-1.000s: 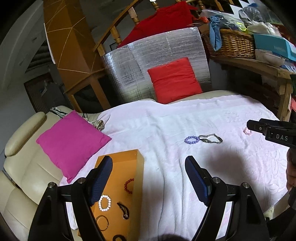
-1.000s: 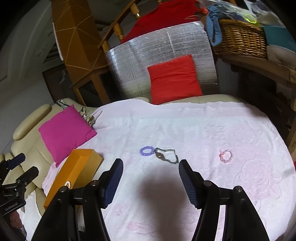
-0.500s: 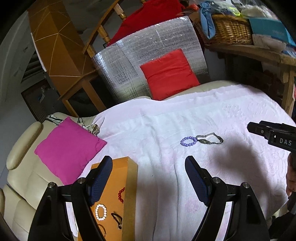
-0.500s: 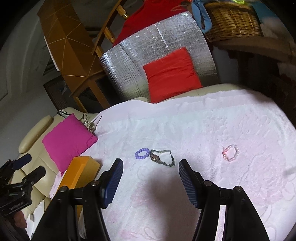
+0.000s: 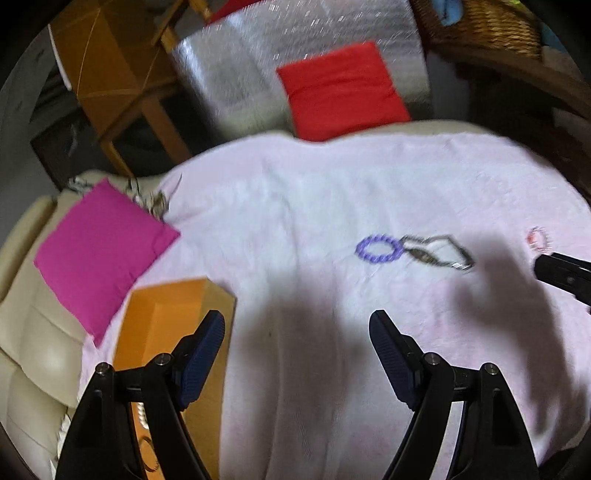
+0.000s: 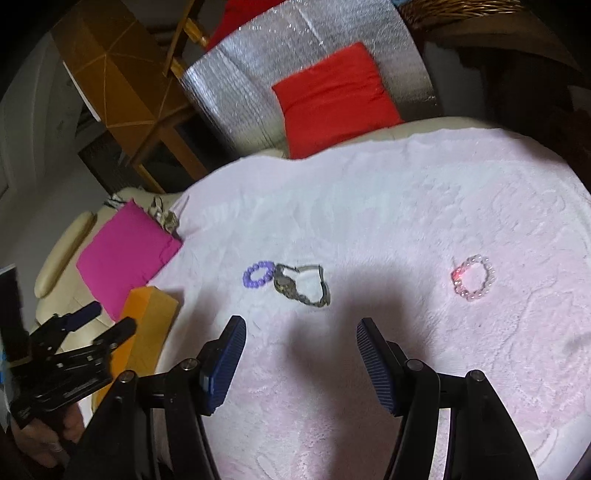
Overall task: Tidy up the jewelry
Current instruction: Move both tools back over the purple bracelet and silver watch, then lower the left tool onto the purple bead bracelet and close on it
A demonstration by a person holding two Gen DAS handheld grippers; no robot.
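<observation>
Grippers fill the bottom of both views: the left gripper has its jaws spread wide with nothing between them, and the right gripper is likewise parted and empty, only pink cloth showing in the gap.

At lower left of the left wrist view sits the orange box, open-topped. A white beaded piece and a ring-like piece show inside it behind the gripper's arm, so by my reading some jewelry is already put away.

Three pieces remain loose on the pink blanket, so the task looks partly done. In the right wrist view, the purple bead bracelet lies left of centre, touching or just beside the metal watch. The pink bead bracelet lies well apart at middle right. All three rest beyond the fingertips of both grippers, with the watch nearest the right gripper's opening. I judge that each still needs picking up and carrying to the box.

The blanket is soft and textured, covering a cream sofa. A magenta cushion rests at middle left, near the box. Farther back a red cushion leans on a silver foil panel. Wooden furniture stands at upper left, and a wicker basket sits at upper right in the left wrist view.
</observation>
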